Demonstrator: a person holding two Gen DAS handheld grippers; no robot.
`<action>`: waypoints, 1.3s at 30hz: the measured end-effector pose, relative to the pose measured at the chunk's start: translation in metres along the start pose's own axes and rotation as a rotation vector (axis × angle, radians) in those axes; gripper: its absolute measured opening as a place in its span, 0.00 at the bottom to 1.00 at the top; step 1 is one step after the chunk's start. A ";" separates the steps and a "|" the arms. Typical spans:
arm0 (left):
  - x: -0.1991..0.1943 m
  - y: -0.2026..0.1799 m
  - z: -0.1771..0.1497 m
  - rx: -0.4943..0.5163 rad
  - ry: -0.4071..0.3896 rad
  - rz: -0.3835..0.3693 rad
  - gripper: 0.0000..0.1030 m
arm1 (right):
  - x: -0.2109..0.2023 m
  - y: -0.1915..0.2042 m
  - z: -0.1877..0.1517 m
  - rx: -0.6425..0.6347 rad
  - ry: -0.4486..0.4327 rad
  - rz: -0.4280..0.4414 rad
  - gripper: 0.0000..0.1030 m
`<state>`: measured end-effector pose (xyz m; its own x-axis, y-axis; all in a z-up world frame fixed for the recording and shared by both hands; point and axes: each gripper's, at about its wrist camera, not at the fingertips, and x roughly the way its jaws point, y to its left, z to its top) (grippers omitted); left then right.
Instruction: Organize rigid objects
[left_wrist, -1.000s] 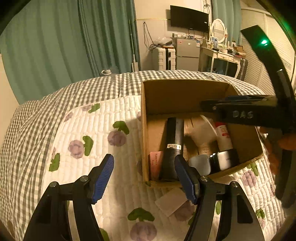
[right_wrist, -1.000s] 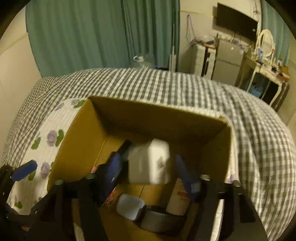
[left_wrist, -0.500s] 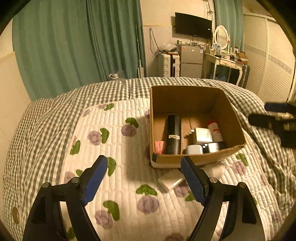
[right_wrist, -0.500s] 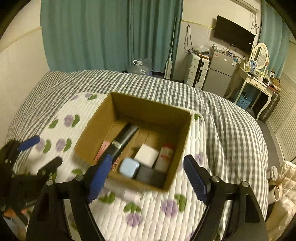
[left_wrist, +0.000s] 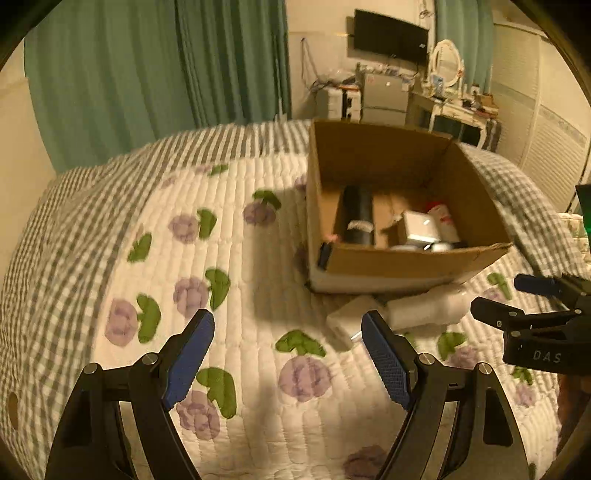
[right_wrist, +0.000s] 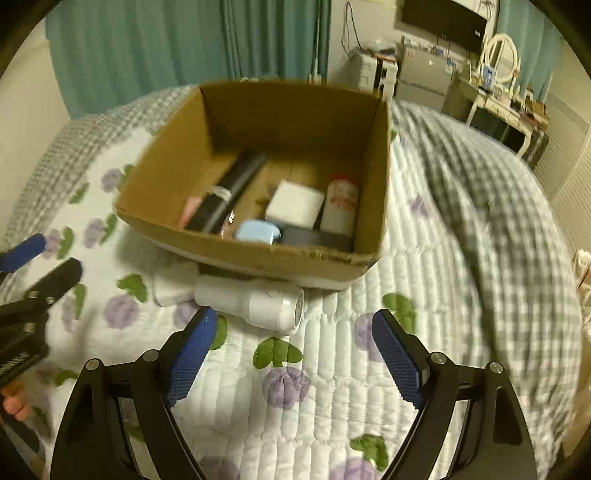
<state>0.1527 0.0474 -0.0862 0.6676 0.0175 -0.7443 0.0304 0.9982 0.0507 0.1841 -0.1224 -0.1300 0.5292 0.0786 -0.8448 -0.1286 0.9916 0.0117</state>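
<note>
Grippers, left (left_wrist: 286, 354) and right (right_wrist: 293, 354), both gape empty; right should straddle the white bottle (right_wrist: 255, 304) lying beside the cardboard box (right_wrist: 255, 254) crosswise.

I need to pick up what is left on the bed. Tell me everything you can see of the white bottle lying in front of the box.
The white bottle is a smooth, plastic-looking cylinder lying on its side on the quilt, close along the front wall of the cardboard box. Its flat round end faces right. A small white packet lies at its other end. Neither claw touches it; the right claw is open just before it.
</note>
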 end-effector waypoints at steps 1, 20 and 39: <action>0.005 0.002 -0.002 -0.007 0.010 0.003 0.82 | 0.007 -0.002 -0.001 0.020 0.009 0.014 0.83; 0.034 0.004 -0.021 0.008 0.085 0.042 0.82 | 0.084 0.016 -0.007 0.097 0.076 0.070 0.73; 0.102 -0.060 -0.006 0.227 0.208 -0.025 0.82 | 0.028 -0.032 -0.045 0.124 -0.008 0.053 0.30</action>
<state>0.2149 -0.0105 -0.1692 0.4988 0.0272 -0.8663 0.2258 0.9609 0.1602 0.1655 -0.1561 -0.1782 0.5311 0.1311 -0.8371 -0.0522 0.9911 0.1222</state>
